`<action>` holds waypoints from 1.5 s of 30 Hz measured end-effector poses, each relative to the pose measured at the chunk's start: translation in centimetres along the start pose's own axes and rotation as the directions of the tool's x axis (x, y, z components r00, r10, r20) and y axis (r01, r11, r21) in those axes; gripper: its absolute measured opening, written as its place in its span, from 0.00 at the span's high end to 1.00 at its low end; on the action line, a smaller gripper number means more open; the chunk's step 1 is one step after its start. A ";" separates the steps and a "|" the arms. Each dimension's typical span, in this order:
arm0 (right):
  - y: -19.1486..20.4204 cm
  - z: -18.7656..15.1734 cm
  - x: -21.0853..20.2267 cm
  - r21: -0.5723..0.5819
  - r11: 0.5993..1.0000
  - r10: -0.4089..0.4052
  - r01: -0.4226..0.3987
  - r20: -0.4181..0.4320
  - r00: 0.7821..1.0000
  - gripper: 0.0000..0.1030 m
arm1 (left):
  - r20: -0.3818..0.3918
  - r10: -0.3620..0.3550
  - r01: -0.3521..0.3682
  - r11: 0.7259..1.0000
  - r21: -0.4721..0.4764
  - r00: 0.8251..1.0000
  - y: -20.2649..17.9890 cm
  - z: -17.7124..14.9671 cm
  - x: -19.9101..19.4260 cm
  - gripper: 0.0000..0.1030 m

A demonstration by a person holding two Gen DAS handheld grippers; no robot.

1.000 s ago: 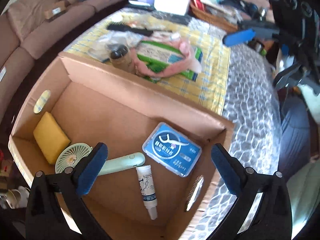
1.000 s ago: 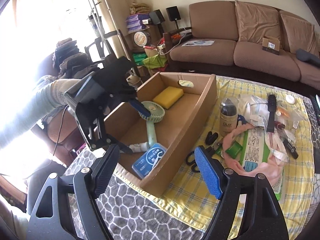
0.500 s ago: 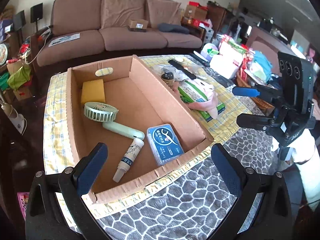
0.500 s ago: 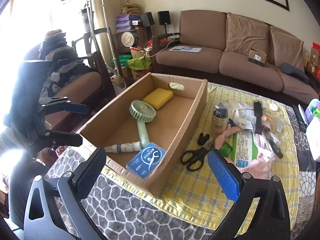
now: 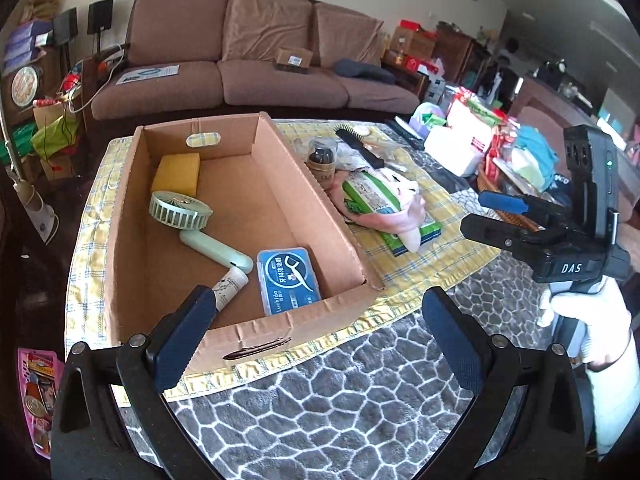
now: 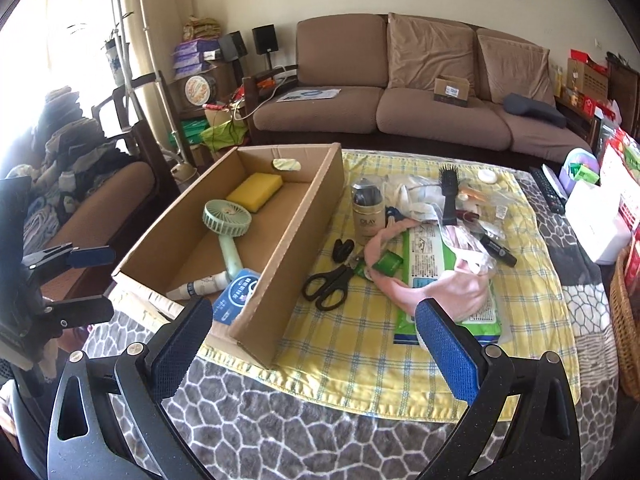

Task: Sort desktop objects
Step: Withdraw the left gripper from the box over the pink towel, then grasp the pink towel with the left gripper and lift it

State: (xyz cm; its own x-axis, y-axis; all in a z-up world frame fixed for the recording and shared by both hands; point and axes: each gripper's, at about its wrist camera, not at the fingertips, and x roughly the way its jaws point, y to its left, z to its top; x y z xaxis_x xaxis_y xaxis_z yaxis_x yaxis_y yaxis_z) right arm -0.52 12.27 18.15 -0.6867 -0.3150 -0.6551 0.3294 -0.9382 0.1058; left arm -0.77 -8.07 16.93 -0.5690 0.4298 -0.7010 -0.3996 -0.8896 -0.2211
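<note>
Right wrist: rectangular corrugated cardboard box (image 6: 256, 292) beside steel-bladed scissors (image 6: 329, 283).

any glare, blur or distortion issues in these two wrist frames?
Right wrist: window at upper left blown out, washing detail there; cardboard box and scissors sharp. Left wrist: evenly lit, no glare, box crisp. Both: strong fisheye bending and dark corners.
</note>
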 end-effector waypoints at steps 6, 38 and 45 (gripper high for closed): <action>-3.0 -0.7 -1.0 0.020 1.000 -0.020 0.019 0.035 0.999 0.00 | 0.002 -0.039 0.039 0.999 0.032 0.999 -3.1 1.3 1.9 0.00; -20.1 -3.8 -1.2 0.354 0.935 -0.046 0.012 0.087 0.995 0.00 | -0.372 0.114 0.029 0.934 0.357 0.921 -17.3 6.7 29.9 0.93; -20.8 -4.3 -0.3 0.486 0.854 0.129 -0.183 0.143 0.981 0.00 | -0.300 -0.141 0.225 0.936 0.269 0.944 -17.7 9.2 21.5 0.93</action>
State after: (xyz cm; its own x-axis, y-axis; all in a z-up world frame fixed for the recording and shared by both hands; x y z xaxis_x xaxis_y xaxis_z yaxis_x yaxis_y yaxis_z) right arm -4.32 32.47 12.93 -0.7242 -0.4505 -0.5222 0.0922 -0.8136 0.5741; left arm -12.53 18.34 11.98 -0.2652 0.4847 -0.8335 -0.6958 -0.6946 -0.1826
